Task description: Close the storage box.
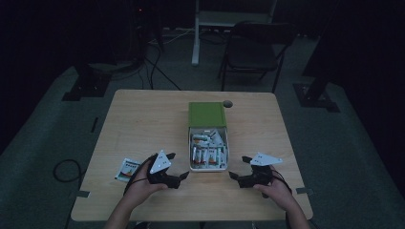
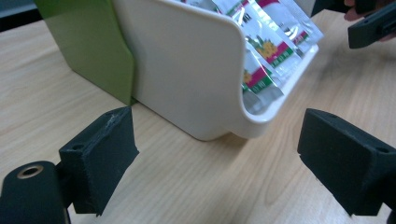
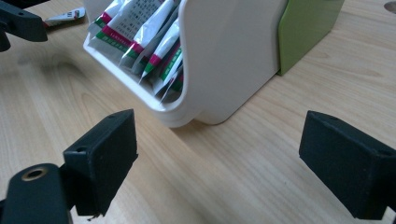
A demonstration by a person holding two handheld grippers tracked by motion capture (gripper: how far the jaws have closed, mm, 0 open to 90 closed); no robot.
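A white box [image 1: 208, 165] with a green lid part [image 1: 206, 114] stands in the middle of the wooden table [image 1: 143, 124]. It holds several sachets [image 1: 207, 153] with green and pink print. In the left gripper view the white box [image 2: 196, 70] and its sachets [image 2: 266, 51] lie just ahead of the jaws. My left gripper [image 1: 177, 168] stands open to the box's left, with nothing between its fingers. My right gripper [image 1: 240, 167] stands open to the box's right, also holding nothing. The white box [image 3: 224, 56] and sachets [image 3: 149, 42] show close ahead in the right gripper view.
One loose sachet [image 1: 128, 169] lies flat on the table left of my left hand. A round hole [image 1: 228, 103] sits near the table's far edge. A dark chair [image 1: 253, 47] and a white stand [image 1: 197, 33] are on the floor beyond the table.
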